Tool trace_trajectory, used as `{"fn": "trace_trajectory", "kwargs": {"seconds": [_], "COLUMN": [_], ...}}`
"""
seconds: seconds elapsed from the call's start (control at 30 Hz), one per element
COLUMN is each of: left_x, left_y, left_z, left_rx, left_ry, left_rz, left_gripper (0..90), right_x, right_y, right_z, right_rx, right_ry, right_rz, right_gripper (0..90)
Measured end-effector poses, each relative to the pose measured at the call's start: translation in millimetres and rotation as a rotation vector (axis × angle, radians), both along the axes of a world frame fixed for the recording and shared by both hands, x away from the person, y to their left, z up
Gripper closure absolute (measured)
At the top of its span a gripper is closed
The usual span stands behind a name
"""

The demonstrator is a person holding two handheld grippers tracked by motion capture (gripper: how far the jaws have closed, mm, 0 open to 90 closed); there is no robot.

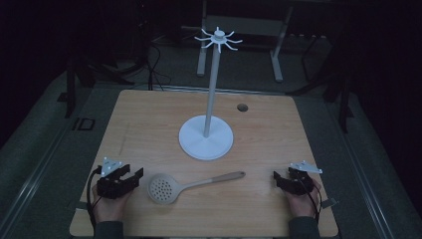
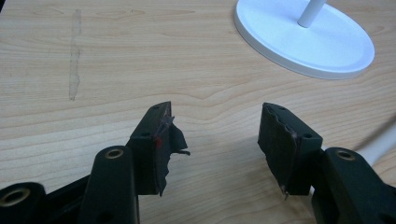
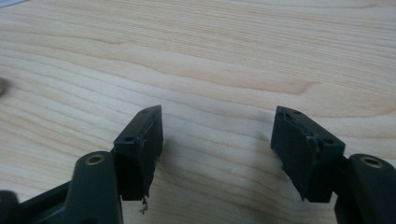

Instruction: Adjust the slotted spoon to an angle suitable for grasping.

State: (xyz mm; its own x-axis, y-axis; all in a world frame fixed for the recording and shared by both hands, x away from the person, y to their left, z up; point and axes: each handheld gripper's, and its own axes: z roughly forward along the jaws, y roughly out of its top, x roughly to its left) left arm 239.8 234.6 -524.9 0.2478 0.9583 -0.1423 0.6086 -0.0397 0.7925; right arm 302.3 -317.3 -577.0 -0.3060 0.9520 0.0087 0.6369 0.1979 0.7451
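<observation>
While the room around it sits pretty dark, the wooden table (image 1: 149,114) is lit well enough to see everything on it. Near the front edge lies a beige skimmer spoon (image 1: 171,187), flat on the wood, its perforated round bowl on the left and its handle running off to the right and slightly farther away. Behind it, around the middle of the table, stands a white utensil stand (image 1: 206,137): round base, tall thin pole, a ring of hooks at the top. The hooks are bare.

The left gripper (image 1: 135,175) rests on the table at the near left, just beside the skimmer's bowl but not touching it. Its jaws are spread wide with just bare wood between them, so it's got hold of nothing. In the left gripper view (image 2: 217,135) the stand's base is up at the far right and a pale bit of the spoon handle pokes in at the right edge.

The right gripper (image 1: 276,178) sits at the near right, well apart from the handle tip. Its jaws gape wide too (image 3: 217,135), wood grain between them, holding nothing.
</observation>
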Motion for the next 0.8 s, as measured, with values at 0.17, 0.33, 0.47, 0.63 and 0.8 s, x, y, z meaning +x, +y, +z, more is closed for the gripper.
{"fn": "trace_trajectory", "kwargs": {"seconds": [0.17,0.33,0.47,0.63,0.8], "left_x": [-0.4,0.4,2.6,5.1,7.6], "left_y": [-4.4,-9.6,-14.2,-18.8,-23.4], "left_z": [2.8,7.3,12.7,18.8,25.9], "left_rx": [0.009,0.020,0.029,0.040,0.046], "left_ry": [-0.001,-0.008,-0.011,-0.013,-0.022], "left_rz": [-0.010,-0.025,-0.037,-0.051,-0.060], "left_gripper": [45.6,46.0,46.3,46.3,46.3], "right_x": [0.2,0.3,-0.3,-0.7,-1.1], "right_y": [1.5,-0.1,1.0,1.9,2.0], "right_z": [0.0,0.2,0.7,0.9,1.0], "right_rx": [-0.004,0.012,0.007,0.000,-0.002], "right_ry": [-0.004,-0.005,-0.018,-0.033,-0.037], "right_rz": [0.015,0.014,0.026,0.030,0.025], "right_gripper": [37.3,41.0,42.4,41.2,40.3]}}
